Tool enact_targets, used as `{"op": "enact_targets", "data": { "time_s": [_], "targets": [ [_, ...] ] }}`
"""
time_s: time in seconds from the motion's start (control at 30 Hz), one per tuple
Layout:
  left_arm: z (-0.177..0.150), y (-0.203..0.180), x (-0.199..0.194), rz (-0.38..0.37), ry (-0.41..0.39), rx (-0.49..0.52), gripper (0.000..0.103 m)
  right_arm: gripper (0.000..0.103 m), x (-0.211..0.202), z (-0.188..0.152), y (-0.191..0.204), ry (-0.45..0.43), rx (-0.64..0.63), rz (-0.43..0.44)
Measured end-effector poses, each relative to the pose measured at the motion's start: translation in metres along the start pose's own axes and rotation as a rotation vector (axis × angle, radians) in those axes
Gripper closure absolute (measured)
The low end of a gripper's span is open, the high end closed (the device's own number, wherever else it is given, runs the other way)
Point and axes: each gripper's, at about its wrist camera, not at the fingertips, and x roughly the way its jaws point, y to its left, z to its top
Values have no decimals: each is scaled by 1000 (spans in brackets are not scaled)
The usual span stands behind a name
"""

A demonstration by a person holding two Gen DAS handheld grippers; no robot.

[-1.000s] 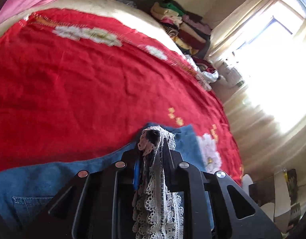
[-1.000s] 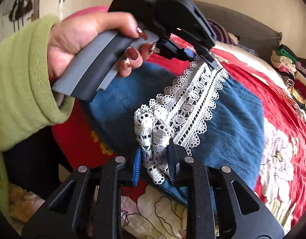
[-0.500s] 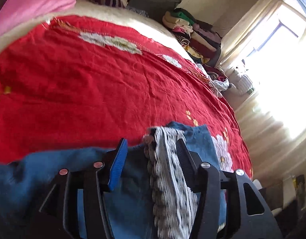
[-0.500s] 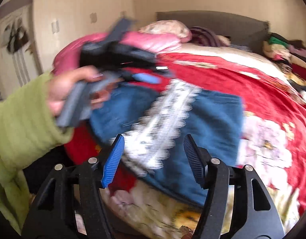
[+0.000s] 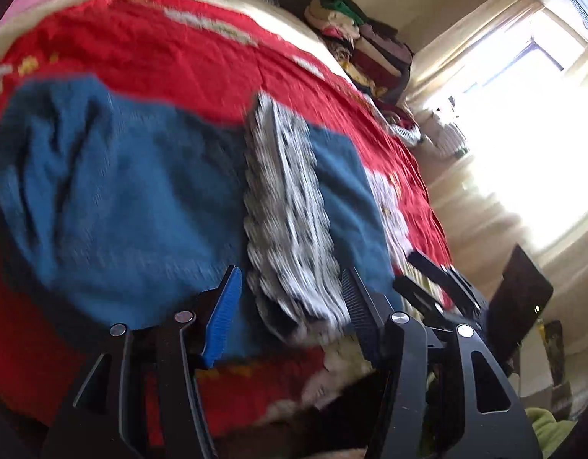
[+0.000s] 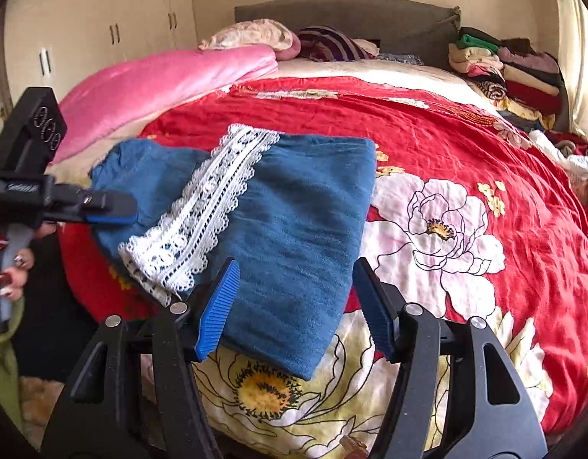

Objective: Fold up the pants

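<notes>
Both grippers are letting go of the lace hem: left gripper (image 5: 290,298) and right gripper (image 6: 294,306) are hanging spread and empty, backing off. Blue pants (image 6: 294,210) are lying folded near the bedspread's (image 6: 485,160) front edge; fold probably finished.

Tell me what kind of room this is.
Most likely a bedroom: a bed with a red floral bedspread and grey headboard, a pink quilt, and wardrobe doors along the wall.
</notes>
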Motion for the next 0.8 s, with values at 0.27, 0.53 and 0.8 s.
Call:
{"op": "enact_targets", "data": {
  "time_s": [0.27,0.53,0.8],
  "targets": [
    [-15,-9,24,54,33,12,42,50,9,-9,7,51,-19,35],
    [-16,-15,12,144,14,99,85,50,14,-12,12,71,-29,46],
    [-19,-8,6,248,26,162,85,50,7,-9,25,33,-53,73]
  ]
}}
